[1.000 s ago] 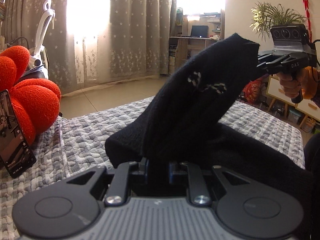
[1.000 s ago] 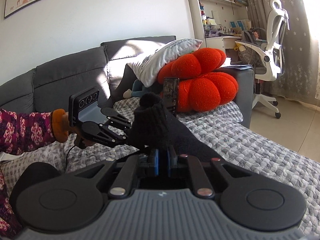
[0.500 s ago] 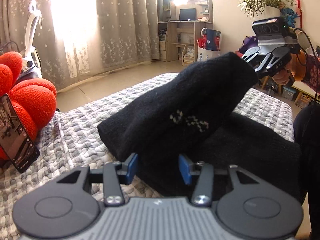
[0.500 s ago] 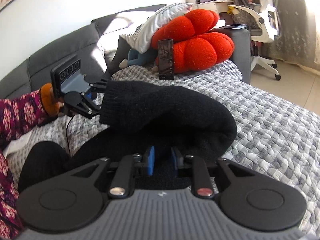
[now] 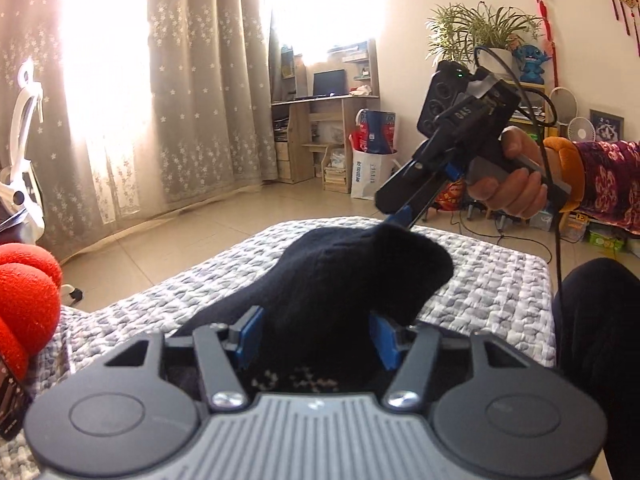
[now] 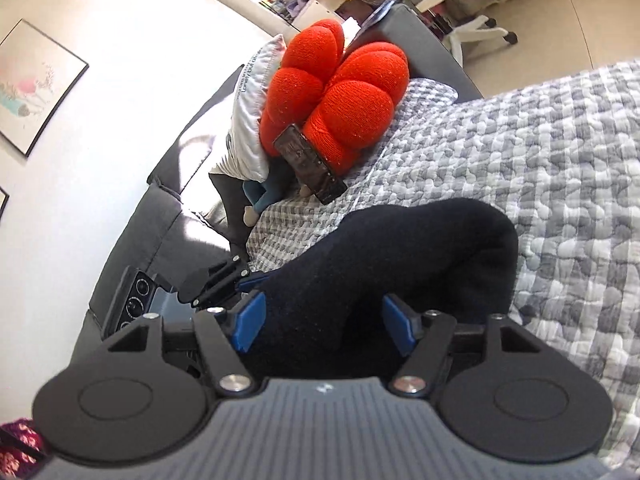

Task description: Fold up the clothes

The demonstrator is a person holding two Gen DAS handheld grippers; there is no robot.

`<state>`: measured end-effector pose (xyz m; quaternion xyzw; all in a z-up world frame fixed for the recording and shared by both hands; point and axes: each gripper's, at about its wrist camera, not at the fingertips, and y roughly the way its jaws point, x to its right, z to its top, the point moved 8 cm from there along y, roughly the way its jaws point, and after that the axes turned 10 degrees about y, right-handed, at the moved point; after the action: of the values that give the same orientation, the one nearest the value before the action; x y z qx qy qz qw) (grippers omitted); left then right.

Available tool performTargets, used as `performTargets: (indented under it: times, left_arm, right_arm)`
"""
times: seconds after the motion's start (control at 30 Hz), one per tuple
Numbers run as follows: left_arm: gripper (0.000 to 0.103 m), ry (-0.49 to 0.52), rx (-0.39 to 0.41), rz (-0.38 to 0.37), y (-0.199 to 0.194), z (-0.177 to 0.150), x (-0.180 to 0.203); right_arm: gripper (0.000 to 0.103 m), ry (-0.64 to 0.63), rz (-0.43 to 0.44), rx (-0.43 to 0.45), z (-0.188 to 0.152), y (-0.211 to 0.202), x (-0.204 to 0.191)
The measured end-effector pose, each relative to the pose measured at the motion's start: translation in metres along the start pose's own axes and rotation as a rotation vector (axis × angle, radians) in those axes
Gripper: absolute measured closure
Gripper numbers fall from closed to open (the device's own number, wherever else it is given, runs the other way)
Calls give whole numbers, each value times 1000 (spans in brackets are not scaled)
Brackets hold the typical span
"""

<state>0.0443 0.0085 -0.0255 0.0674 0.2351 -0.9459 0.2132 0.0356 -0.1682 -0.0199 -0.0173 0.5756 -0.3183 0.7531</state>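
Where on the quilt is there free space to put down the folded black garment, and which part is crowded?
The grey checked quilt is bare to the right of the black garment in the right wrist view, out to its edge. Its far corner toward the tiled floor is also free. It is crowded by the red cushion, where a phone leans against it.

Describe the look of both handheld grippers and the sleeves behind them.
Both are black pistol-grip tools with blue finger pads and grey ribbed housings. The right gripper carries a camera block, white "DAS" lettering and a black cable. The right sleeve is purple floral with an orange cuff. The left gripper shows round lenses.
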Motion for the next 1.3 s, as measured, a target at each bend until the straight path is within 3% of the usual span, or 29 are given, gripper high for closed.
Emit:
performTargets:
  times: [0.2,0.37,0.4,0.47,0.5,0.77,0.97,1.03,1.17,1.27,1.3]
  left_arm:
    - [46,-35,-9,-85,18,-2,14]
    - [46,-59,-32,-128,27,-15,30]
    - [46,-62,-33,-131,27,-17,32]
    - [46,-70,-35,-138,23,-19,34]
    - [45,-75,-31,-141,20,-18,33]
    - [45,-157,64,-112,-2,0,11]
    - [46,-190,61,-129,25,1,10]
    - [46,-191,35,-141,37,-4,12]
    - [47,-199,-2,-136,47,-16,13]
    - [46,-209,3,-132,46,-17,12]
    - [46,-213,8,-130,46,-17,10]
  right_arm:
    - [34,168,19,-34,-4,15,3]
    - [35,240,-90,-57,-15,35,19]
    - [40,232,-127,-63,-18,39,23]
    - [81,220,-165,-75,-23,43,29]
    - [85,215,-171,-82,-25,43,31]
    - [91,121,-200,-108,-26,19,39]
    - [93,150,-248,-158,-39,25,76]
    - [91,176,-197,-151,-38,22,81]
    - [60,221,-64,-113,-28,7,77]
    - [41,199,-43,-46,-14,-6,68]
    - [40,194,-39,-24,-8,-8,67]
